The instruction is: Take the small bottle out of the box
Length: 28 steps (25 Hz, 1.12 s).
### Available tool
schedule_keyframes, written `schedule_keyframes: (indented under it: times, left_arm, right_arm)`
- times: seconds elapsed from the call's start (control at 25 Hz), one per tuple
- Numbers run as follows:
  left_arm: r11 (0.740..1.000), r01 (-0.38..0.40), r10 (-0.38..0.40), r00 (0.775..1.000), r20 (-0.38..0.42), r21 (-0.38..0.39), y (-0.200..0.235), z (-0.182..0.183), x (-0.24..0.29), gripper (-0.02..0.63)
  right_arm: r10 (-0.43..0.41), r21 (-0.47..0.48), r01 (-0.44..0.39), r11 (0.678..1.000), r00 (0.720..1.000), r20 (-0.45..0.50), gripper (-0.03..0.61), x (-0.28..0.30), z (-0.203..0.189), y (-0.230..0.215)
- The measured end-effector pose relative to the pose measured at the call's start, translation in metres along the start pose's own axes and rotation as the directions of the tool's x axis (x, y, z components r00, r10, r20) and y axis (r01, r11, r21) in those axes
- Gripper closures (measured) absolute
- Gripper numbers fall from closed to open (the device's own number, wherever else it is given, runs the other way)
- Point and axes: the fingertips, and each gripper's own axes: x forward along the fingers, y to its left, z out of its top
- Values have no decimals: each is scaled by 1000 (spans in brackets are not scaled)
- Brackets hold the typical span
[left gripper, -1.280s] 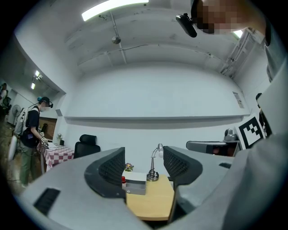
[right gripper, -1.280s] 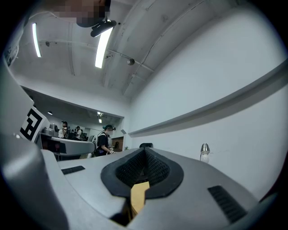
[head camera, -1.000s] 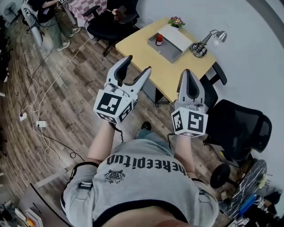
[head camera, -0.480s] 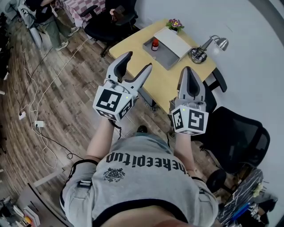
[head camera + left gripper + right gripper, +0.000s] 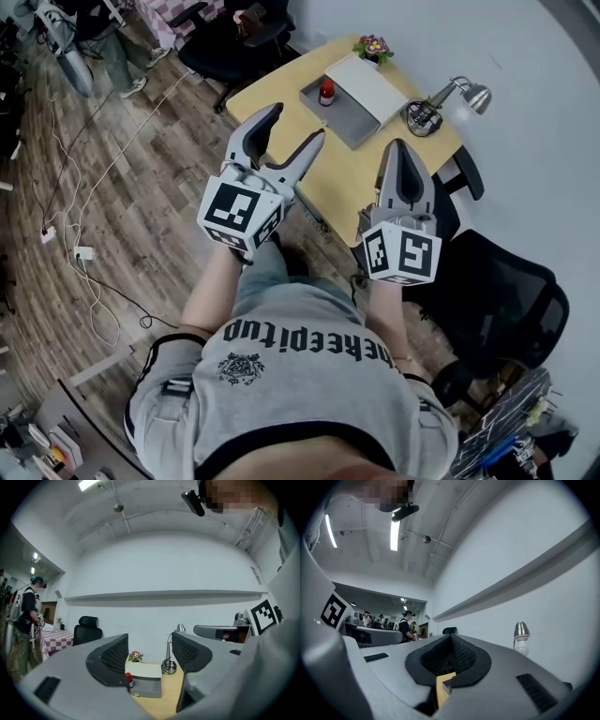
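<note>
The small bottle (image 5: pixel 326 92) is standing upright, long axis vertical, inside the grey box (image 5: pixel 345 120), which is resting on the yellow tabletop (image 5: pixel 281 98) beside a desk lamp (image 5: pixel 448 97). Both grippers are hanging in the air on the person's side of the tabletop, well apart from the box, so the bottle is lying ahead of and below both sets of jaws. The left gripper (image 5: pixel 291 131) is showing its jaws spread apart with nothing between them. Its own view is sighting the bottle (image 5: pixel 128 679) through the gap, just beside the left jaw's inner edge and at the left end of the box (image 5: pixel 147 687). The right gripper (image 5: pixel 400 159) is showing its jaws pressed together on nothing. Its view is giving no sight of the bottle. Judgement: the left gripper is better placed, needing an advance forward and downward, with a slight shift left to centre the bottle.
</note>
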Motion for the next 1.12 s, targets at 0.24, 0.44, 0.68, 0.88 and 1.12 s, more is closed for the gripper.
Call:
schedule_keyframes:
  times: [0.24, 0.44, 0.68, 0.88, 1.12]
  left_arm:
    - [1000, 23, -23, 1000, -5, -12, 15, -7, 26, 341]
    - [999, 48, -48, 999, -4, -17, 39, -11, 61, 341]
    - [996, 89, -90, 996, -17, -20, 75, -13, 107, 341]
    - [991, 133, -134, 990, -43, -24, 102, -18, 139, 340]
    - [980, 196, -198, 975, -98, -26, 128, -39, 179, 340]
  right_arm:
    - [-21, -2, 21, 1000, 1000, -10, 577, 25, -7, -10]
    - [-43, -13, 43, 999, 999, -12, 577, 63, -13, -20]
    - [-65, -17, 65, 998, 998, -9, 577, 118, -15, -27]
    - [-99, -13, 99, 995, 995, -22, 577, 156, -21, -30]
    - [-125, -9, 125, 992, 991, -39, 577, 199, -34, -35]
